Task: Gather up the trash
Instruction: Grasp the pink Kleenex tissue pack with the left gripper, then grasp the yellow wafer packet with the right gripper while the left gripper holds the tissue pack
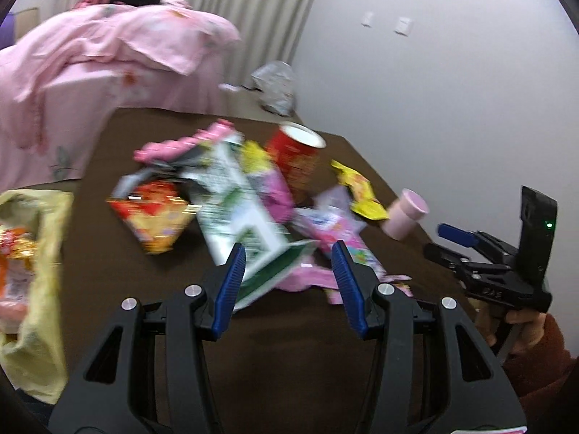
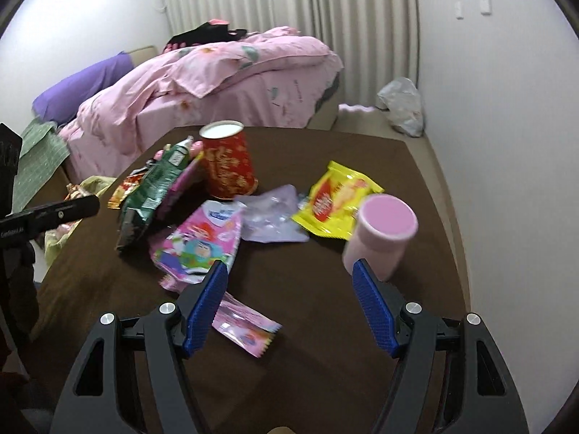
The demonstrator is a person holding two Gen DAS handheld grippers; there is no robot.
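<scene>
Snack wrappers lie in a heap on a dark brown table [image 2: 325,343]: a green-and-white bag [image 1: 239,209], a red-orange bag [image 1: 155,213], a pink cartoon bag [image 2: 199,238], a yellow wrapper [image 2: 336,199], a red paper cup [image 2: 228,159] and a pink cup [image 2: 380,235]. My left gripper [image 1: 287,256] is open just before the green-and-white bag. My right gripper [image 2: 289,275] is open and empty above the table, its right finger near the pink cup. A small pink wrapper [image 2: 246,325] lies under it.
A yellow plastic bag [image 1: 32,289] holding wrappers hangs at the table's left edge. A bed with a pink quilt [image 2: 217,83] stands behind the table. A white plastic bag [image 2: 401,105] lies on the floor by the wall.
</scene>
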